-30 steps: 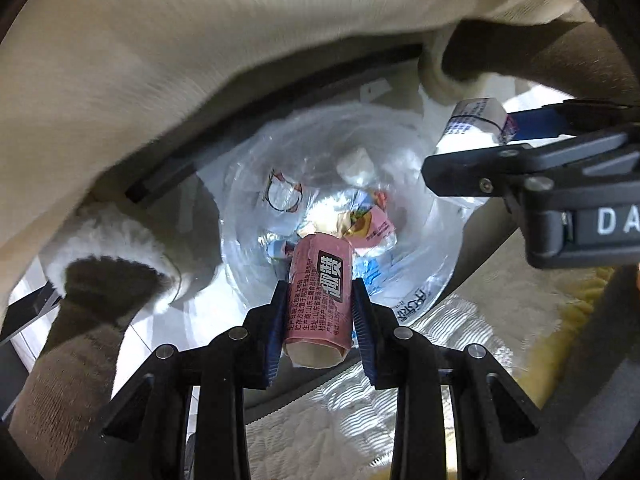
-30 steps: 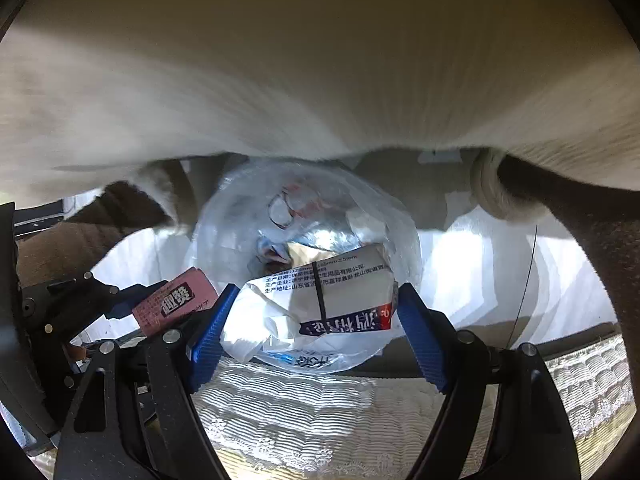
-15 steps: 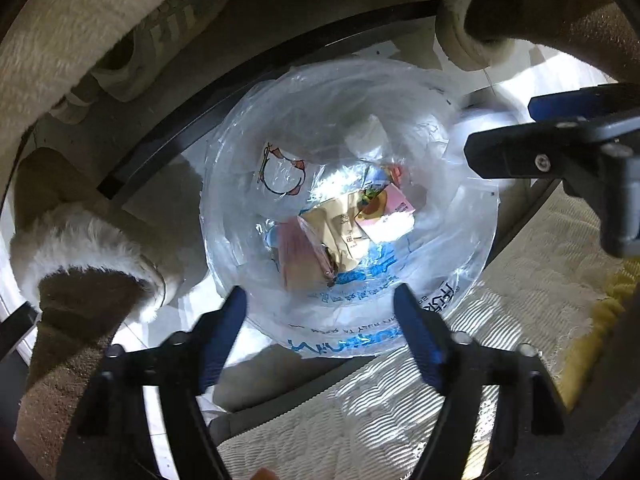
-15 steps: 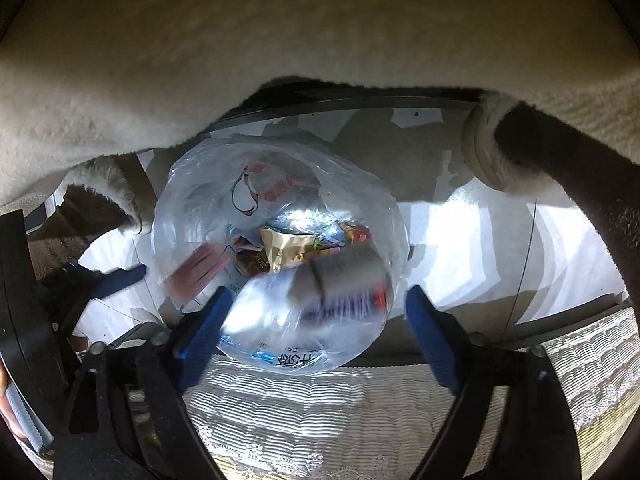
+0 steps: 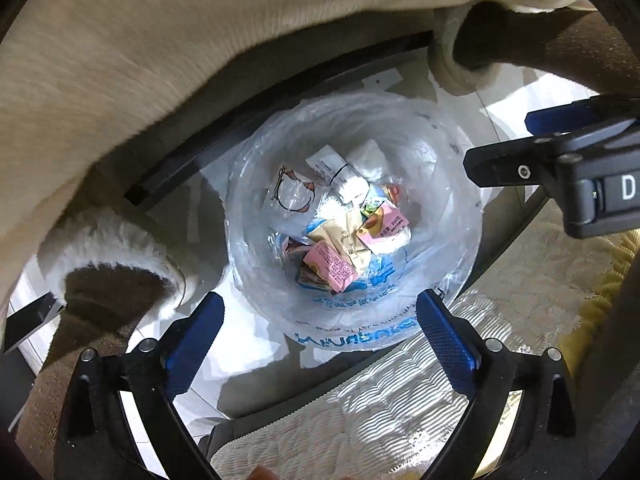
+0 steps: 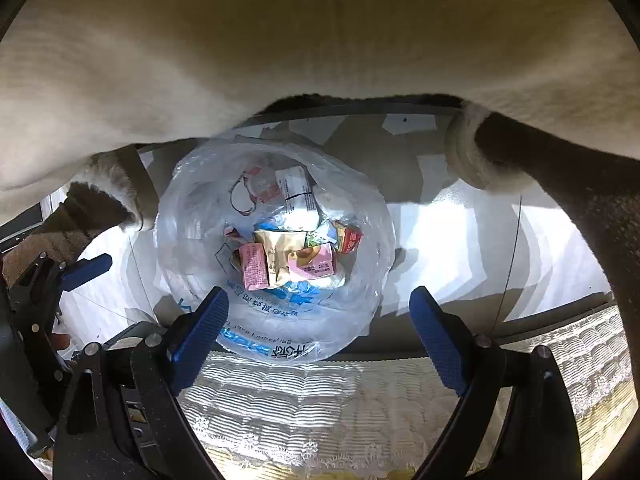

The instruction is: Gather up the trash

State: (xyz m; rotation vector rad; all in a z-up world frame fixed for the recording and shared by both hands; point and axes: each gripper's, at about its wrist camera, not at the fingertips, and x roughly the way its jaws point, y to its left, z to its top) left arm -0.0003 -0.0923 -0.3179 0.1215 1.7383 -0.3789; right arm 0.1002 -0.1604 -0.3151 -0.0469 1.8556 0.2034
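Note:
A bin lined with a clear plastic bag [image 5: 436, 184] stands on the floor below both grippers; it also shows in the right wrist view [image 6: 184, 240]. Inside lie several wrappers, among them a pink packet [image 5: 334, 270] [image 6: 253, 267] and a white packet with blue print [image 5: 332, 166] [image 6: 294, 190]. My left gripper [image 5: 318, 330] is open and empty above the bin's near rim. My right gripper [image 6: 318, 326] is open and empty above the bin too; it shows at the right of the left wrist view [image 5: 560, 152].
A quilted white cloth [image 6: 320, 400] covers the surface edge under the grippers. The person's cream garment [image 5: 160, 40] hangs above the bin. Fluffy slippers [image 5: 120, 264] [image 6: 480, 152] stand on the tiled floor either side of the bin.
Both grippers opened. The pink packet dropped from the left gripper and the white packet from the right gripper; both now lie in the bin.

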